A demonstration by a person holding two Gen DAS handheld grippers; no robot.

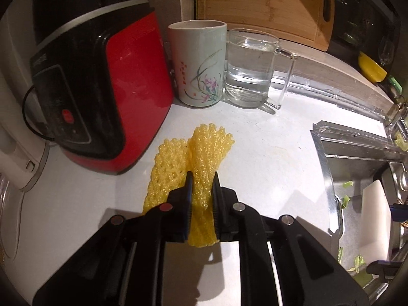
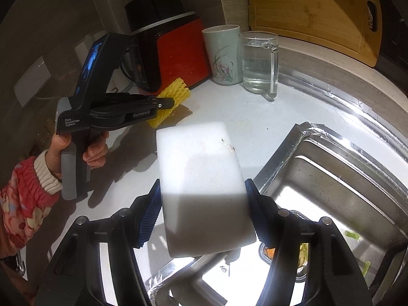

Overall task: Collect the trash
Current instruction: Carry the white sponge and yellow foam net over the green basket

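Left wrist view: your left gripper (image 1: 202,178) is clamped on the yellow foam net (image 1: 196,158), on the counter (image 1: 267,140) beside the red appliance (image 1: 122,97). Lift straight, keep squeezing; right gripper (image 2: 202,191) grips the white sponge (image 2: 201,178) over the sink (image 2: 331,178).

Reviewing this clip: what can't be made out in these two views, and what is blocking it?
- Right wrist: the white foam block in the right hand-held gripper hides the near part of the sink.
- Right wrist: the left hand-held gripper covers part of the yellow foam net.
- Left wrist: the sink is cut by the right edge.
- Left wrist: print on the red appliance is too blurred to read.
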